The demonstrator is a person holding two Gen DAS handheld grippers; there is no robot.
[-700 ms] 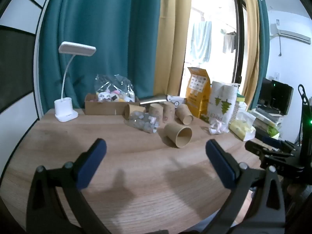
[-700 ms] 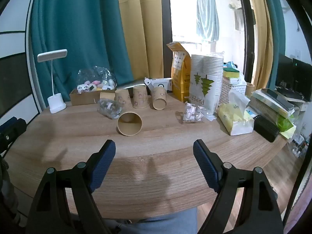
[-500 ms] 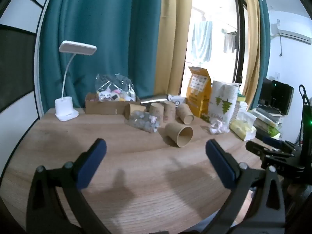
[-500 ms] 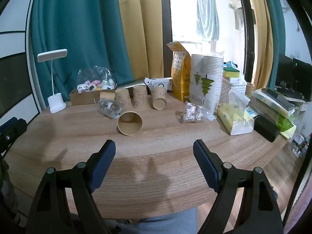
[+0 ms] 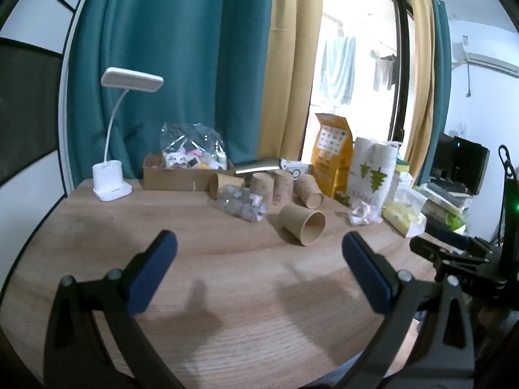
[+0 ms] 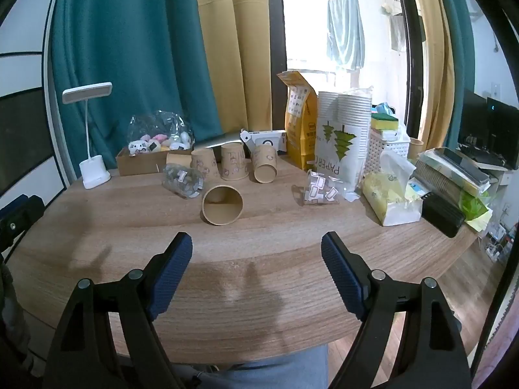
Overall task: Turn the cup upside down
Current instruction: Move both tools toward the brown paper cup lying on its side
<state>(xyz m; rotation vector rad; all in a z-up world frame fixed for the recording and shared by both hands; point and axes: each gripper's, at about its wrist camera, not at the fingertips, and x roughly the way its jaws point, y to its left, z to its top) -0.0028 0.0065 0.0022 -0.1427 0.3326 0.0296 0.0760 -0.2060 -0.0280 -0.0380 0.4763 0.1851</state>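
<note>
A plain brown paper cup [image 6: 222,205] lies on its side on the wooden table [image 6: 259,278], mouth toward the right wrist camera; it also shows in the left wrist view [image 5: 302,224]. My right gripper [image 6: 257,249] is open and empty, over the near table, short of the cup. My left gripper [image 5: 259,248] is open and empty, to the left of the cup and nearer than it. Part of the right gripper shows at the right edge of the left wrist view.
Behind the cup stand and lie several printed paper cups [image 6: 232,162], a clear plastic cup [image 6: 183,180] on its side, a cardboard box [image 6: 142,161], a white desk lamp [image 6: 94,175], a pack of paper cups [image 6: 343,139], a tissue pack [image 6: 389,201].
The left wrist view has shifted slightly, with the scene drifting a little right. The right gripper and the cup have not moved.
</note>
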